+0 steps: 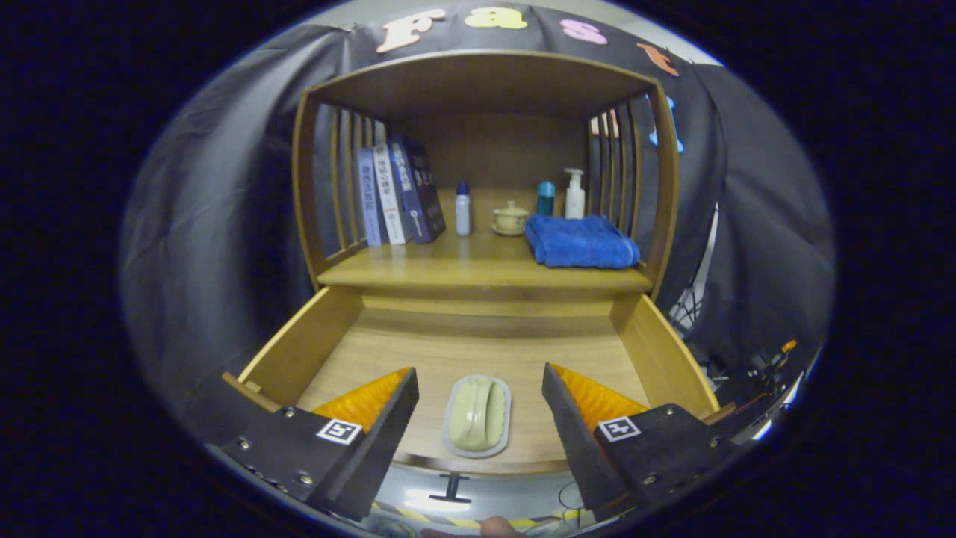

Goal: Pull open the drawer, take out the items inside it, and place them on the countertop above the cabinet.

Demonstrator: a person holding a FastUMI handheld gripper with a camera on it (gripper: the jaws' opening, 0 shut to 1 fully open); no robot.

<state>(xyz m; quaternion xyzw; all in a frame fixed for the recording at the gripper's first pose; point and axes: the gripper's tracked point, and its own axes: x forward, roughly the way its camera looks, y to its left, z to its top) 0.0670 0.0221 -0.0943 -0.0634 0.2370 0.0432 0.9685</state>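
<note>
Below my gripper (478, 403) the drawer (657, 344) stands pulled out, its wooden floor bare but for a soap dish (477, 415) with a pale green soap bar (476, 412) in it. Fingers apart, holding nothing; the dish sits between them near the drawer's front edge, and I can't tell whether they touch the drawer. Beyond, on the countertop (448, 270): leaning books (397, 193) at left, a small white bottle (463, 209), a lidded cup (511, 217), a blue bottle (546, 199), a pump bottle (574, 193), and a folded blue towel (581, 240) at right.
</note>
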